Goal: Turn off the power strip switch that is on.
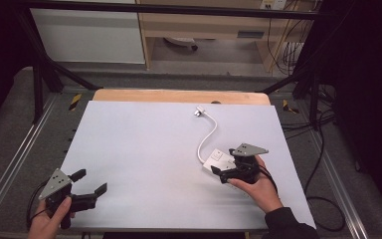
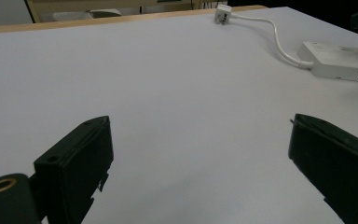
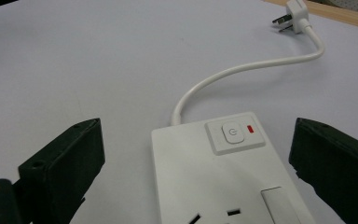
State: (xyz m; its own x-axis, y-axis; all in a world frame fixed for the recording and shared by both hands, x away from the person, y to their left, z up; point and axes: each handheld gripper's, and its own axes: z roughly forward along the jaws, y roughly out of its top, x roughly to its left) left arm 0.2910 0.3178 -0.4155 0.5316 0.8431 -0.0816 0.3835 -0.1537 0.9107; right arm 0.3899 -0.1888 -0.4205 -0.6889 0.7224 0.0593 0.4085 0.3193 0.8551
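The right tongs (image 1: 222,174) are wide open, and the strip (image 3: 223,177) lies flat on the desk (image 1: 144,144) between their two jaws, not touching either jaw. The strip is white, with a round button (image 3: 233,132) and a small red light (image 3: 250,129) on the end far from the tongs. A white cord (image 3: 242,70) comes out of that end, bends away from the right tongs and stops at a plug (image 3: 294,11) near the far edge of the desk. The left tongs (image 1: 90,181) are wide open too and hold nothing, with bare white desk between their jaws. From the left tongs, the strip (image 2: 340,60) lies far off ahead and to the right, with the plug (image 2: 223,13) farther away still. A hand (image 1: 258,186) holds the right tongs, and another hand (image 1: 47,224) holds the left tongs.
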